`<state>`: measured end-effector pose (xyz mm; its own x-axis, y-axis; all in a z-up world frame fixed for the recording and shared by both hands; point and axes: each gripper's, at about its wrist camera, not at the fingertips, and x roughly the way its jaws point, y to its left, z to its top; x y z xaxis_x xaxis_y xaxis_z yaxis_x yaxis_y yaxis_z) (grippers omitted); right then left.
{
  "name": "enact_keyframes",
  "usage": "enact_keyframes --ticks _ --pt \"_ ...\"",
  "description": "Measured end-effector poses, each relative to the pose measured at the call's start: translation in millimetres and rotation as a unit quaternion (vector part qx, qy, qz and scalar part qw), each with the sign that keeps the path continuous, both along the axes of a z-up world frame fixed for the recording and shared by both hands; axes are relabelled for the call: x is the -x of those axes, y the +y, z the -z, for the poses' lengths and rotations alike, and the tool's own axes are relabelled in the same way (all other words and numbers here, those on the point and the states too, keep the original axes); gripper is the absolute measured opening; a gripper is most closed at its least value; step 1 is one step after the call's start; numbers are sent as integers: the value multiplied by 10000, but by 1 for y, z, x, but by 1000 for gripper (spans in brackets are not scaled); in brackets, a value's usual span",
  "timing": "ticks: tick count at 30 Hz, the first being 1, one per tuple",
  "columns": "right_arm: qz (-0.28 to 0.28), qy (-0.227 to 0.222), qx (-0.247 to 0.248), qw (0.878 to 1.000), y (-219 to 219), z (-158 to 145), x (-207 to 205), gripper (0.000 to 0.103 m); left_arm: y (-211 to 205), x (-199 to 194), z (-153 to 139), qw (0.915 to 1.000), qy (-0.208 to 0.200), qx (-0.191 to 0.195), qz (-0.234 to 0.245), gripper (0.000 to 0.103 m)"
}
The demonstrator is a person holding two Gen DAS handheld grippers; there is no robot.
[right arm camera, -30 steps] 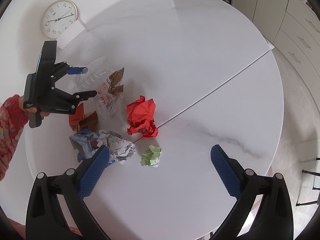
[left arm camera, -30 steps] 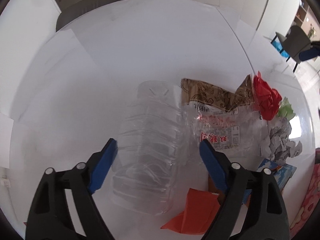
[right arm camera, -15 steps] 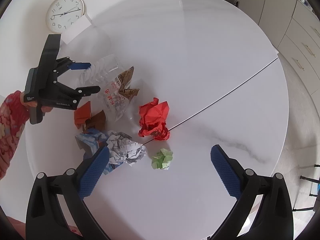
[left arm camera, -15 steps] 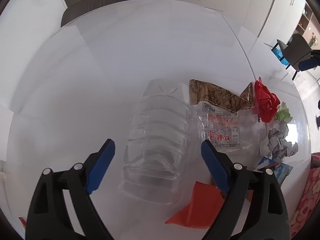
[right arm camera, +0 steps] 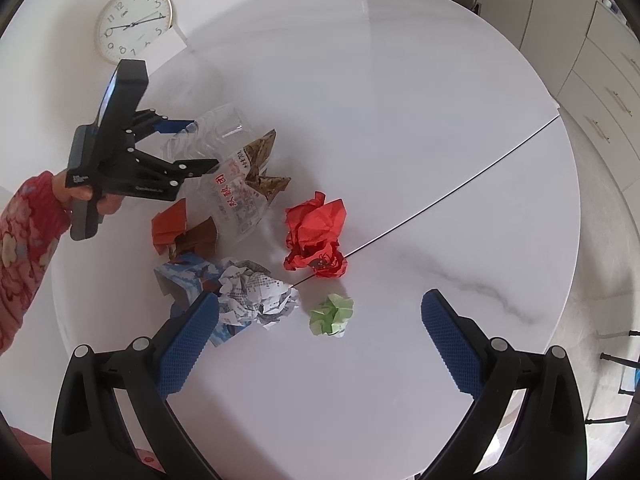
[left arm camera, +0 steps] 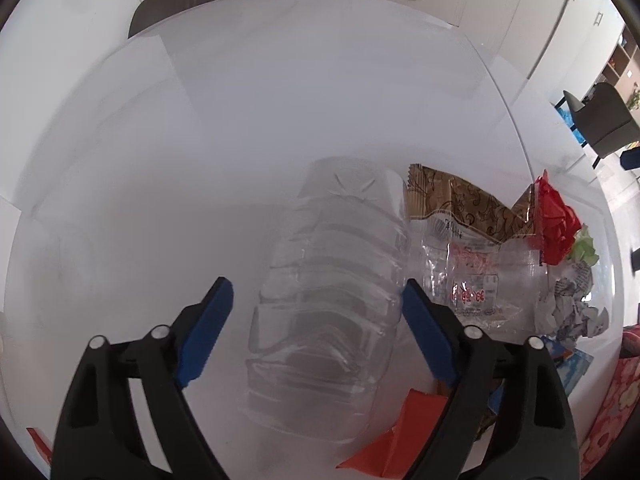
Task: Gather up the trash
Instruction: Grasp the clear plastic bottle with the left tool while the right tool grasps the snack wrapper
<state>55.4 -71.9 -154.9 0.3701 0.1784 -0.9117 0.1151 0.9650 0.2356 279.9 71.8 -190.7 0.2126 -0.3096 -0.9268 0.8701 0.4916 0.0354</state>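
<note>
From the left wrist, the left tool (left arm camera: 316, 308) stands spread wide over the crushed clear bottle (left arm camera: 332, 292), which lies on the white bench (left arm camera: 280, 120) between the two blue pads; its jaws have just eased inward a little, yet a gap shows at the left pad, and whether the right pad brushes the plastic is hard to judge through the glare. The step in hand looks to be the first pick, the bottle. The next move likely calls for lowering a touch, centring and closing gently, since thin plastic will buckle and may slip. Just right of this tool lies one clear printed wrapper (left arm camera: 476, 280) with a brown patterned end, and under its right finger one orange paper (left arm camera: 404, 428). From the right wrist, the right tool (right arm camera: 320, 322) hangs spread and empty above the bench, pinching nothing. Between its fingertips sits one green paper ball (right arm camera: 332, 314); just ahead is one red crumpled paper (right arm camera: 316, 236); by its left finger one printed white paper ball (right arm camera: 256, 292) rests against one blue carton (right arm camera: 188, 280). Farther ahead to the left lie one brown folded paper (right arm camera: 200, 238), the orange one and the wrapper. That makes nine pieces, all still on the bench.
</note>
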Motion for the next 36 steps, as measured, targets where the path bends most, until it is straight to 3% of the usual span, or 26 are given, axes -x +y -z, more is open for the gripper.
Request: enact_keyframes --ticks 3,8,14,18,25,29,32,36 --pt "-65 -28 20 10000 4 -1 -3 100 -1 3 3 9998 -156 -97 -115 69" --pt "-599 -137 138 9980 30 -6 -26 100 18 4 -8 9941 -212 175 -1054 66" --pt "-1509 -285 331 9876 70 -2 -83 100 57 18 -40 9733 -402 480 -2208 65" --pt "-1683 23 283 9853 75 23 -126 100 85 37 -59 9526 -387 816 -2906 65" --pt "-1629 596 66 9848 78 53 -150 100 119 55 -48 9344 7 1171 -3363 65" --pt "-1846 819 300 9789 94 67 -147 100 126 58 -48 9297 28 1215 -3476 65" --pt "-1943 907 376 9760 100 72 -147 70 132 62 -48 9252 60 1258 -3579 65" --pt "-1963 808 319 9767 102 69 -148 51 130 68 -57 9242 -85 1260 -3605 65"
